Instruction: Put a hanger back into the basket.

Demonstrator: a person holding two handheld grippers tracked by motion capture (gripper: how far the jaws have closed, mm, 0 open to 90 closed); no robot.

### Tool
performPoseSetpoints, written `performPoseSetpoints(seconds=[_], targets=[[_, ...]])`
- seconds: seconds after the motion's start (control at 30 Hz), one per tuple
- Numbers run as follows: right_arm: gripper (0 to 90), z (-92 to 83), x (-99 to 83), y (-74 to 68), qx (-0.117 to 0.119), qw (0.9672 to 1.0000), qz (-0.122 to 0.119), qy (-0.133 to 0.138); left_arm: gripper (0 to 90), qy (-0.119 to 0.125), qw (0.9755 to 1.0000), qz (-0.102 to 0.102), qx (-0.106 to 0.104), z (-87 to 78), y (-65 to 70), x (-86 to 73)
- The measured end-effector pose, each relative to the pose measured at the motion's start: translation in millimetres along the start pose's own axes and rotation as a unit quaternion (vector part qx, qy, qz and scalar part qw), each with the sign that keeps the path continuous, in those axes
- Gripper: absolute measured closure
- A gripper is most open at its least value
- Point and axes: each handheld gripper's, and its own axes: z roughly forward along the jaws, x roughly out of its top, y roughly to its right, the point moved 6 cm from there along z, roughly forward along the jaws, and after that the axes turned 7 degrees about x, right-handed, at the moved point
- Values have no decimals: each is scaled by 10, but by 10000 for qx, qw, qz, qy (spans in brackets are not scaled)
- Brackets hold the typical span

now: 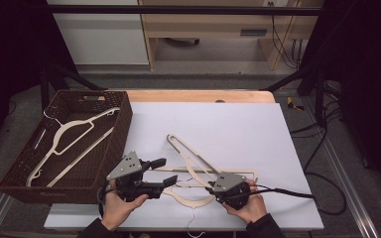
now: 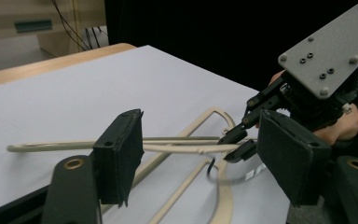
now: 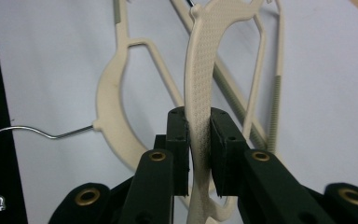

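Two cream plastic hangers lie crossed on the white sheet [image 1: 238,124]. My right gripper [image 1: 211,189] is shut on the textured neck of one hanger [image 3: 200,88], which stands on edge between the pads; its long arms [image 1: 189,151] reach up and left. The other hanger [image 1: 194,202] lies flat beneath it, with its wire hook [image 3: 28,130] at the sheet's near edge. My left gripper [image 1: 167,171] is open above the sheet just left of the hangers, with nothing touching its pads [image 2: 121,154]. Past its jaws, the right gripper [image 2: 237,142] pinches the hanger's bar [image 2: 121,145].
A brown woven basket [image 1: 125,124] stands at the left edge of the table with another cream hanger [image 1: 74,131] inside it. A black cable [image 1: 287,192] trails right from the right gripper. The wooden table edge [image 1: 198,95] runs behind the sheet.
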Motion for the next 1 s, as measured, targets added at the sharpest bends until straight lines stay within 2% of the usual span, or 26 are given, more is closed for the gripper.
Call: performPoseSetpoints(seconds=[0.1, 0.2, 0.4, 0.53, 0.57, 0.67, 0.77, 1.0], targets=[[808, -61, 12, 57, -120, 9999, -14, 23, 279, 45, 10000, 31, 70, -28, -61, -25], [819, -124, 21, 113, -249, 9997, 17, 34, 263, 27, 10000, 25, 13, -9, -65, -59], [849, -304, -23, 291, -584, 9977, 293, 188, 244, -205, 9992, 335, 1, 36, -36, -117], [870, -421, -48, 385, -689, 9962, 421, 332, 256, -289, 9987, 414, 46, 54, -53, -150], [871, -445, -49, 395, -657, 9959, 493, 389, 256, -273, 9986, 453, 63, 58, -57, -154], [871, -492, -44, 416, -654, 9957, 487, 445, 236, -289, 9986, 425, 80, 68, -62, -164], [871, -501, -34, 408, -567, 9959, 503, 491, 249, -359, 9985, 412, -15, 80, -44, -178], [871, -491, 34, 319, 5, 9967, 404, 701, 243, -386, 9980, 495, 30, 70, -34, -159]])
